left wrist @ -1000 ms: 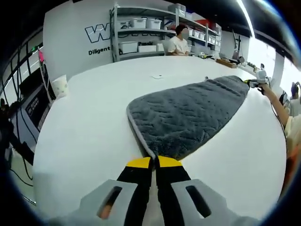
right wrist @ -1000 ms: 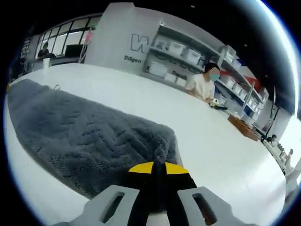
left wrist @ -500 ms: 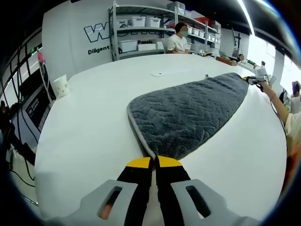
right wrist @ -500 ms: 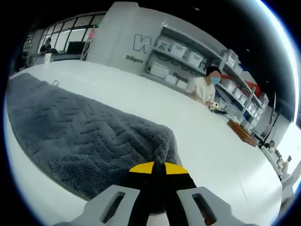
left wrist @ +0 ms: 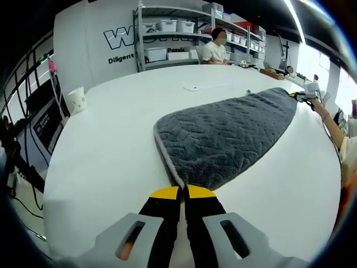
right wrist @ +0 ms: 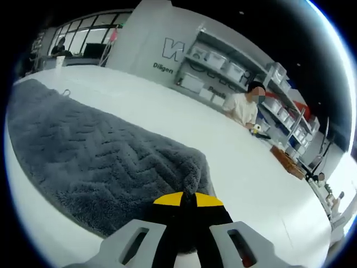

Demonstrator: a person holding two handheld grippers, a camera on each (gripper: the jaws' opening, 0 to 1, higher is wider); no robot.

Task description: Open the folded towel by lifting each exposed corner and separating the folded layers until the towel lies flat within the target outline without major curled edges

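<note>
1. The left gripper [left wrist: 184,192] and right gripper [right wrist: 187,199] stay clamped on opposite corners of the towel [left wrist: 228,134].
2. It lies stretched on the table [left wrist: 106,151], unchanged (spreading nearly done, probably).

Bright even indoor light, ceiling light strip [left wrist: 294,19] glaring, strong fisheye bending at edges, sharp focus
</note>
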